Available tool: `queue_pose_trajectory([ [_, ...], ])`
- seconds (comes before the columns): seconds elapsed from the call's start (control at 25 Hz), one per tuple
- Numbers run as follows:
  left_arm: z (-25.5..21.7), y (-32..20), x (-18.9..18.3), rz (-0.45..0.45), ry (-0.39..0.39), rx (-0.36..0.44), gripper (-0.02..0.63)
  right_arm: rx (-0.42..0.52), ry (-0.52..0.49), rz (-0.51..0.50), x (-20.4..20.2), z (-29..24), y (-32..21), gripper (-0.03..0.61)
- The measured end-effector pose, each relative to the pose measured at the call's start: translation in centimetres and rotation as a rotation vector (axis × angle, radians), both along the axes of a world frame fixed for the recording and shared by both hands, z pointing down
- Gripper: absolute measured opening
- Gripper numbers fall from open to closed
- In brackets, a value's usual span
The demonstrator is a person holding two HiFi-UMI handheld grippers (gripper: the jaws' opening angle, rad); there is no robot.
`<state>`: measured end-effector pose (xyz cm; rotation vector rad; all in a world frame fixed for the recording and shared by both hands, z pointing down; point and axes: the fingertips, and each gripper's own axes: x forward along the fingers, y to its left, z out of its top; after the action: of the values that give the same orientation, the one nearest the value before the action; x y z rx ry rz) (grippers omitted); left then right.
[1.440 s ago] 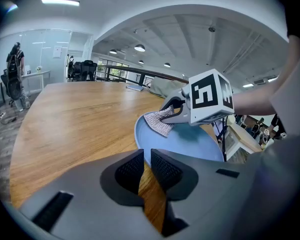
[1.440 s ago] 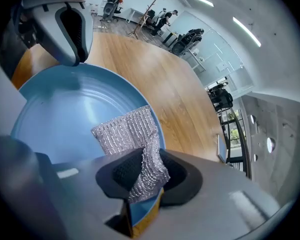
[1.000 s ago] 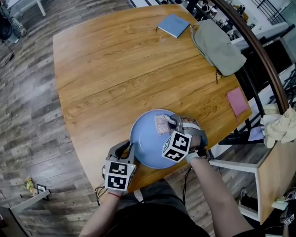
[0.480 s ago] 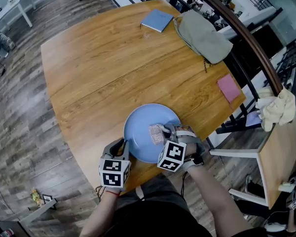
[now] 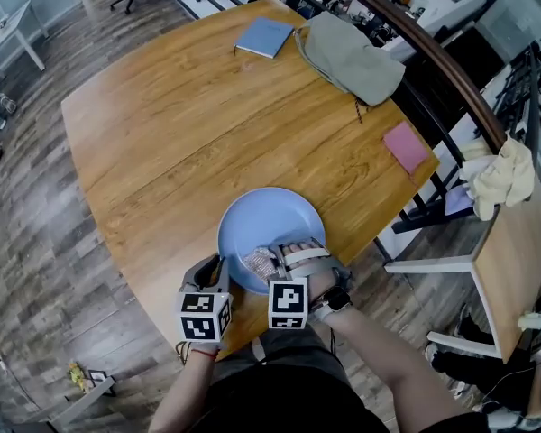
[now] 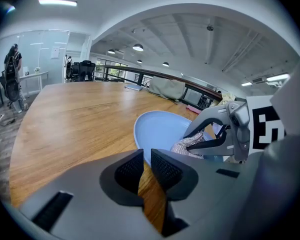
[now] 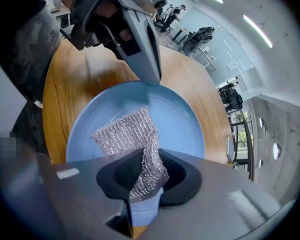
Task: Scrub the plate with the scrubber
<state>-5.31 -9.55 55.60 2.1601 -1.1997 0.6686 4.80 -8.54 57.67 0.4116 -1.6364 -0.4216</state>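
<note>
The job now is rubbing the blue plate (image 5: 279, 215) clean. The plate sits on the wooden worktop (image 5: 180, 124), close to the edge nearest the person.

The right claw (image 7: 142, 176) is closed tight on one end of the silver mesh scrubber (image 7: 125, 134). The rest of the scrubber lies spread out on the near part of the plate, touching the blue.

The left claw (image 6: 146, 164) is almost closed, with only a thin gap. Its tips are right at the plate's near left edge. I think they are pinching that edge to stop the plate from sliding, but it is hard to be sure.

To do this well, I think the right claw should press the scrubber flat and push it in small circles. It should go over the middle and the far side too, since those parts look bare. It should not press too hard, or the plate could tip or slip off the worktop edge. The left claw should hold firm the whole time.

Both arms come up from the bottom of the head view, close together. The right hand (image 5: 311, 273) bends in over the plate, with its claw low and pointing left. The left claw points forward, just beside the right one
</note>
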Motion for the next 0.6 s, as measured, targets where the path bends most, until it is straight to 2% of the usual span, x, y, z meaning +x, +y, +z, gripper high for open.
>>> queue_pose_trajectory([
  [0.24,0.0,0.1,0.0,0.002,0.007,-0.002,0.041,-0.007,-0.001,-0.108,-2.9,0.1,-0.5,0.095],
  [0.6,0.2,0.2,0.0,-0.01,0.001,-0.008,0.041,0.019,-0.032,-0.102,-4.5,0.2,-4.7,0.097],
])
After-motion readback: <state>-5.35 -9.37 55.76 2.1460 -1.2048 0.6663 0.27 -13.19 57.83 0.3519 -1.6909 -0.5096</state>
